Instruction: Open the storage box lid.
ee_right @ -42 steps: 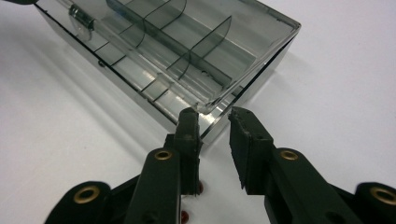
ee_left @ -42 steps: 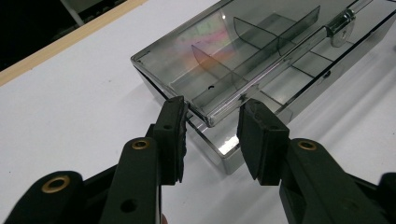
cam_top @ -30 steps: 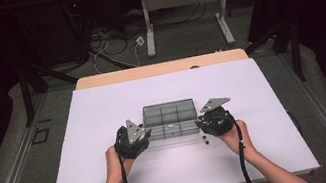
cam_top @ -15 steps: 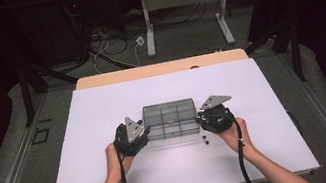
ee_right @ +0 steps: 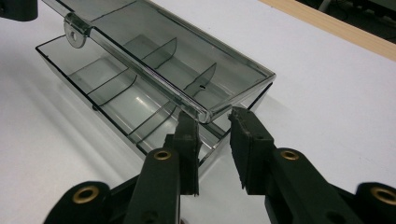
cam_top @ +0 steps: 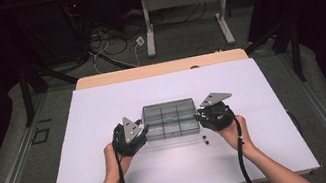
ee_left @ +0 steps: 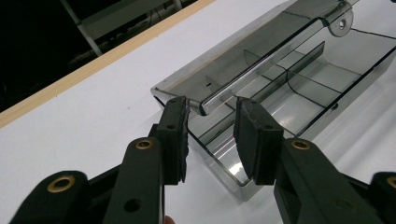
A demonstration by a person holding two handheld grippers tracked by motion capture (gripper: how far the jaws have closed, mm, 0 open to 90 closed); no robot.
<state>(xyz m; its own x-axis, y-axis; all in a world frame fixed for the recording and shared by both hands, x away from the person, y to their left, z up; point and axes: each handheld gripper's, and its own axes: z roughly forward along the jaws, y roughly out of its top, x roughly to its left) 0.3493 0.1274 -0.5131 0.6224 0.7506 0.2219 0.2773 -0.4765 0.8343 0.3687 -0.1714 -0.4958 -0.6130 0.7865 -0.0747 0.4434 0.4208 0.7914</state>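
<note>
The clear compartment box (cam_top: pixel 169 119) sits near the middle of the white table (cam_top: pixel 82 136), its hinged lid (ee_left: pixel 243 70) raised partway.

At the box's left end, the left gripper (cam_top: pixel 129 137) has its jaws parted around the lid's front lip, which lies in the gap. The lip touches or nearly touches one pad while the other stands off, so the grip looks not yet closed.

At the box's right end, the right gripper (cam_top: pixel 213 114) mirrors this: jaws apart, straddling the lid's corner edge without a firm pinch.

The risk, as I judge it, is uneven lifting. If one side closes or rises before the other, the thin lid may twist, slip off the pads and drop, or the light box may skid.

The gripper views show the jaw gaps and the empty compartments (ee_right: pixel 116 93). The high view adds two small dark bits (cam_top: pixel 205 139) just in front of the box's right end.
</note>
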